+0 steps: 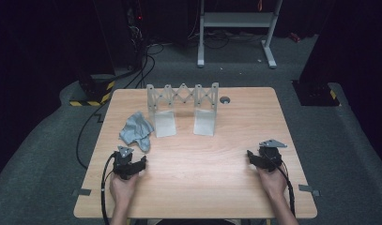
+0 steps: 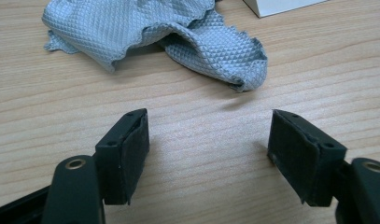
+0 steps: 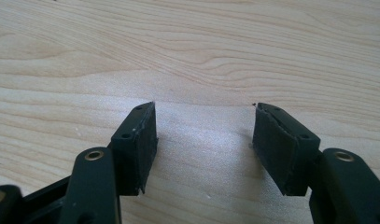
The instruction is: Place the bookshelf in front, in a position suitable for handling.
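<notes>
A crumpled grey cloth [image 1: 136,130] lies on the left half of the wooden table [image 1: 198,187]. My left gripper [image 1: 131,164] rests just in front of it, jaws open and empty. In the left gripper view the cloth [image 2: 178,32] lies a short way beyond the left gripper [image 2: 208,135], apart from both pads. My right gripper [image 1: 259,158] sits near the table's right front, held by a hand. In the right gripper view the right gripper [image 3: 204,135] stands open over bare wood with nothing between the pads.
A grey folding rack [image 1: 183,108] with two flat feet stands at the back middle of the table. A small round grommet [image 1: 225,100] sits beside it at the back. Tape tabs mark the front corners. Beyond the table are cables and a white frame on the floor.
</notes>
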